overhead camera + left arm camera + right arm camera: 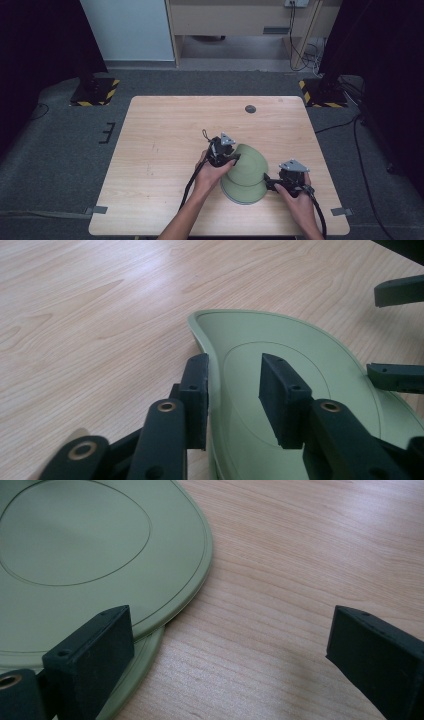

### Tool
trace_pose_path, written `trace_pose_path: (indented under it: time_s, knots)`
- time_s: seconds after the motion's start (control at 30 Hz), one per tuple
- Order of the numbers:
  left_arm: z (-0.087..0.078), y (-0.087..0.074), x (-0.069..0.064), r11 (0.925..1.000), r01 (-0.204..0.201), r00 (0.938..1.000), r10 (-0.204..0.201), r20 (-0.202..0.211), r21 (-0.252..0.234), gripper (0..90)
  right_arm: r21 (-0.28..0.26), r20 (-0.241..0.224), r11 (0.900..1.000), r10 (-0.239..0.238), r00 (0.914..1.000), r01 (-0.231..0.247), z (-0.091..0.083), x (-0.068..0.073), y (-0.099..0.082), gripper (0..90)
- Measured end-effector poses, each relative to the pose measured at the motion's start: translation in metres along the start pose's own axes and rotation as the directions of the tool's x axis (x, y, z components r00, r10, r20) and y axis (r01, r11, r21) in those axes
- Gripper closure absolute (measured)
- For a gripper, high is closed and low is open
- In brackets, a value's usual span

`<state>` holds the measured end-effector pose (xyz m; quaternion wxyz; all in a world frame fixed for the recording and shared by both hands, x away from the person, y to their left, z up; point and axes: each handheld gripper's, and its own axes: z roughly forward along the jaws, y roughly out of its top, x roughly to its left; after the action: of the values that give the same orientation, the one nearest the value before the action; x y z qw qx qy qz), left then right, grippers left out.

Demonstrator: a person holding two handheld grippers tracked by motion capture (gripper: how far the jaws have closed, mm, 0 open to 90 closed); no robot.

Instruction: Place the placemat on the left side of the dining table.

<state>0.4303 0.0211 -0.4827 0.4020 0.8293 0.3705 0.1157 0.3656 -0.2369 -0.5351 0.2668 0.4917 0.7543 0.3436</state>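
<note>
Plates (245, 172), two stacked green ones at lower centre of the table (165, 130), look stiff, light and slippery: left gripper (235, 390) straddles the tilted upper rim without clamping, right gripper (225, 650) stands apart.

Lab-like recording room, bare wooden table (165, 125) on grey carpet (60, 150), hazard-striped stand bases (95, 92) off both far tabletop corners, black curtains (35, 45), trailing cables (300, 50)
</note>
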Motion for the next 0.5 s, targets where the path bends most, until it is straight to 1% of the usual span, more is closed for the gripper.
trace_pose_path:
  time_s: [0.03, 0.07, 0.1, 0.13, 0.17, 0.27, 0.33, 0.4, 0.5]
  knots:
    - [-0.0001, -0.0004, 0.0009, 0.9999, 0.012, 0.9999, -0.012, 0.006, -0.003, 66.9, 0.0, 0.0, 1.0, -0.001, 1.0, 0.001, 0.0, -0.0001, 0.0, 5.1]
    - [-0.0001, -0.0004, 0.0009, 0.9999, 0.012, 0.9999, -0.012, 0.006, -0.003, 67.6, 0.0, -0.001, 1.0, 0.0, 1.0, 0.0, 0.0001, -0.0001, 0.0, 5.1]
    - [-0.0011, -0.0016, 0.0032, 0.9987, 0.05, 0.9984, -0.049, 0.027, -0.014, 69.9, -0.001, -0.001, 1.0, -0.002, 1.0, 0.002, 0.0, -0.0001, 0.0, 5.2]
    - [-0.001, -0.0016, 0.0025, 0.9994, 0.034, 0.9994, -0.034, 0.011, -0.006, 71.6, -0.001, -0.001, 1.0, -0.003, 1.0, 0.003, 0.0, 0.0, 0.0, 5.2]
    - [0.0004, -0.002, 0.0012, 0.9999, 0.01, 0.9999, -0.011, 0.005, 0.009, 72.5, 0.0, -0.001, 1.0, -0.002, 1.0, 0.002, -0.0002, 0.0, 0.0, 5.2]
    - [0.003, -0.003, -0.0006, 0.9999, 0.007, 1.0, -0.007, 0.0, 0.013, 72.8, -0.001, 0.0, 1.0, -0.002, 1.0, 0.002, 0.0, -0.0001, 0.0, 5.1]
    - [0.0027, -0.0023, -0.0007, 1.0, 0.0, 0.9998, 0.0, -0.019, 0.007, 74.1, 0.0, -0.001, 1.0, -0.003, 1.0, 0.003, -0.0002, 0.0001, 0.0, 5.2]
    - [0.0015, -0.0012, -0.0001, 0.9999, 0.01, 0.9999, -0.01, -0.012, -0.001, 75.2, -0.001, -0.001, 1.0, -0.004, 1.0, 0.004, -0.0002, 0.0001, 0.0, 5.2]
    - [0.0019, -0.0004, -0.0008, 1.0, 0.008, 0.9999, -0.007, -0.014, 0.002, 75.5, -0.001, 0.0, 1.0, -0.003, 1.0, 0.003, 0.0, -0.0002, 0.0, 5.1]
